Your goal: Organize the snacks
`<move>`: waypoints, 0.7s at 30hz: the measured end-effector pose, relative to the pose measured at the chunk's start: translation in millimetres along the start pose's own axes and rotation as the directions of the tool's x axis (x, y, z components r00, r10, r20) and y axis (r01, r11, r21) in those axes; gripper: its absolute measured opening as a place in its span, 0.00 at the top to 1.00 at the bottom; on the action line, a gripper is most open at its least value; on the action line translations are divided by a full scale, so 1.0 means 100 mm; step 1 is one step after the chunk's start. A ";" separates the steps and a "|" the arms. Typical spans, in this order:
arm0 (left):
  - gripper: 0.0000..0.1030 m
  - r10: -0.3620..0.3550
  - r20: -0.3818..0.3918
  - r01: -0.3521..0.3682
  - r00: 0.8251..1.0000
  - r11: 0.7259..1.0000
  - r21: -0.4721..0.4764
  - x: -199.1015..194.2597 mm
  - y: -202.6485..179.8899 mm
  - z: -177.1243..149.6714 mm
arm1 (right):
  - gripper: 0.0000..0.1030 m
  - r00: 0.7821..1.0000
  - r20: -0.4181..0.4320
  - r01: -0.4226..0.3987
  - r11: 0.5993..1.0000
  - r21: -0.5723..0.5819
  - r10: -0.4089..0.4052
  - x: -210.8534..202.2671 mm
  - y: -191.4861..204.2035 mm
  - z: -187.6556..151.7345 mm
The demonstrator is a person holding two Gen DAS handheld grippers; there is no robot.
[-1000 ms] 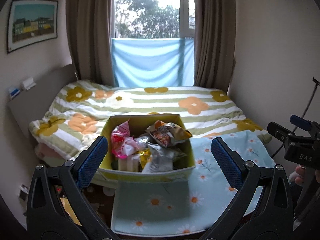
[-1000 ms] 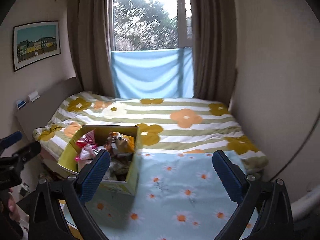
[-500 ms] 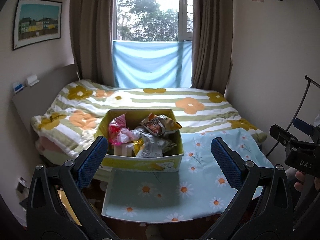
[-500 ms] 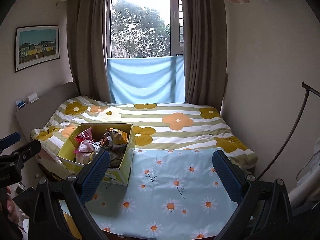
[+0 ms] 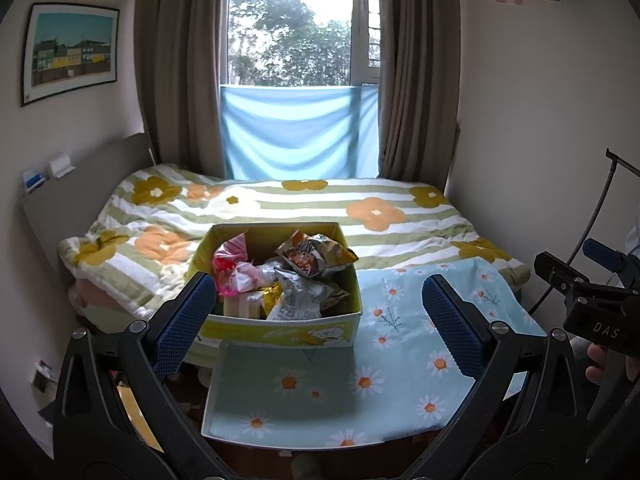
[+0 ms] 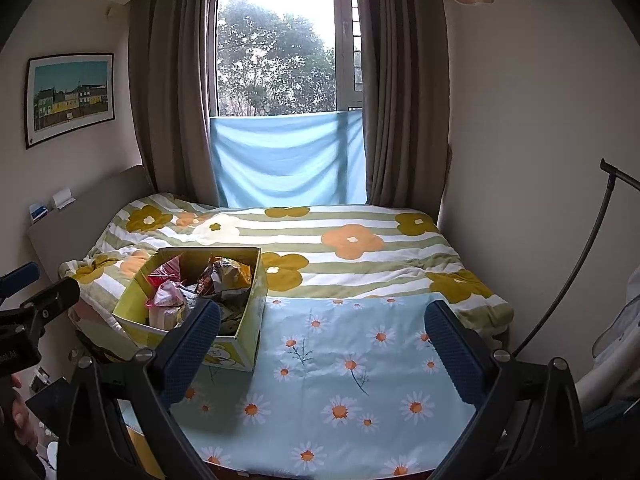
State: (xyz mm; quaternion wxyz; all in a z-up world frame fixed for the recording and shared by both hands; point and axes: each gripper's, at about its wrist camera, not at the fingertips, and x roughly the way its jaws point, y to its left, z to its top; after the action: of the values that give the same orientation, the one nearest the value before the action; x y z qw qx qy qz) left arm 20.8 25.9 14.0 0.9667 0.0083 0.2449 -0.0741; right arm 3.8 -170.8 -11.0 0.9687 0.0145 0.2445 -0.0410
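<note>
Bed (image 6: pixel 340 248) with green-striped flowered quilt seen ahead of tongs, daisy-print blue cloth (image 6: pixel 340 380) spread beneath them. Window (image 5: pixel 296 32) lit by daylight beyond, brown curtains (image 5: pixel 180 64) hung either side, blue sheet (image 5: pixel 296 132) draped below. Framed picture (image 6: pixel 70 96) hung on left wall.

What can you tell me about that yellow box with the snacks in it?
The yellow box looks like printed cardboard, with a cartoon figure on its front. It has no lid and sits upright on the daisy-print cloth, at the edge next to the striped flowered quilt. It is heaped with crumpled snack packets: pink, silver, orange. Neither gripper touches it.
</note>
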 end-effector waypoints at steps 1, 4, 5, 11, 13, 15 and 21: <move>0.00 -0.001 0.002 0.001 1.000 1.000 0.000 -0.01 0.00 0.00 | 0.01 1.000 0.000 0.000 1.000 0.001 0.000 0.00 0.00 0.00; 0.00 -0.002 0.000 0.002 1.000 1.000 0.002 0.02 -0.01 0.01 | 0.01 1.000 -0.003 0.003 1.000 0.000 -0.003 0.01 -0.01 0.00; 0.00 -0.002 -0.001 0.002 1.000 1.000 0.002 0.02 -0.01 0.01 | 0.01 1.000 -0.003 0.003 1.000 0.002 -0.003 0.01 -0.01 0.00; 0.00 0.006 -0.005 -0.006 1.000 1.000 0.003 0.07 -0.02 0.01 | 0.01 1.000 -0.003 0.009 1.000 0.012 -0.009 0.04 -0.05 0.01; 0.00 0.009 -0.009 -0.009 1.000 1.000 0.002 0.09 -0.02 0.00 | 0.01 1.000 -0.004 0.010 1.000 0.014 -0.010 0.03 -0.06 0.01; 0.00 0.009 -0.009 -0.009 1.000 1.000 0.004 0.09 -0.03 0.00 | 0.01 1.000 -0.003 0.011 1.000 0.014 -0.011 0.03 -0.07 0.01; 0.00 0.017 -0.008 -0.016 1.000 1.000 0.015 0.10 -0.03 -0.01 | 0.01 1.000 -0.003 0.010 1.000 0.014 -0.010 0.03 -0.08 0.01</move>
State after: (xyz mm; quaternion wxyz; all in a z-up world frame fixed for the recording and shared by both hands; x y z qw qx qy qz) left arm 28.5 21.4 8.2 0.9662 0.0179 0.2481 -0.0679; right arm 6.5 -178.6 -11.6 0.9680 0.0203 0.2456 -0.0477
